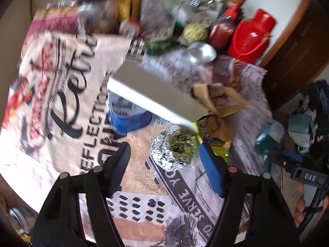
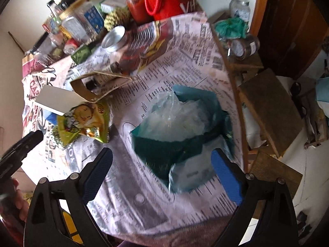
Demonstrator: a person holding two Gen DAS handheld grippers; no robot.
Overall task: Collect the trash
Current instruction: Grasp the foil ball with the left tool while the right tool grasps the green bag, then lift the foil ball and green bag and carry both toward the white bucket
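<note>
1. Left wrist view: the left gripper (image 1: 164,164) points down at a table covered in newspaper (image 1: 185,195), jaws apart and gripping nothing.
2. A crumpled foil ball (image 1: 173,147) lies between the fingertips, closer to the blue pad at 3 o'clock; whether that pad touches it cannot be told. It is roundish with no clear long axis, its dark open hollow facing the camera.
3. At 12 o'clock from the foil ball a white box (image 1: 156,94) lies with its long axis running from 10 to 4 o'clock. A blue cup (image 1: 127,115) sits half under it at 10 o'clock.
4. At 1 o'clock lies torn brown cardboard (image 1: 218,98), with a yellow-green wrapper (image 1: 213,131) below it.
5. Right wrist view: the right gripper (image 2: 162,170) stands wide open above a teal plastic bag (image 2: 181,131), holding nothing.
6. The bag lies on the newspaper between the fingertips, long axis roughly 12 to 6 o'clock, its pale mouth open upward toward the camera.
7. At 9 o'clock from the bag lies the yellow-green wrapper (image 2: 86,121), with the white box (image 2: 55,98) at 10 o'clock.
8. The left gripper's finger (image 2: 22,144) enters at the frame's 9 o'clock edge.
</note>
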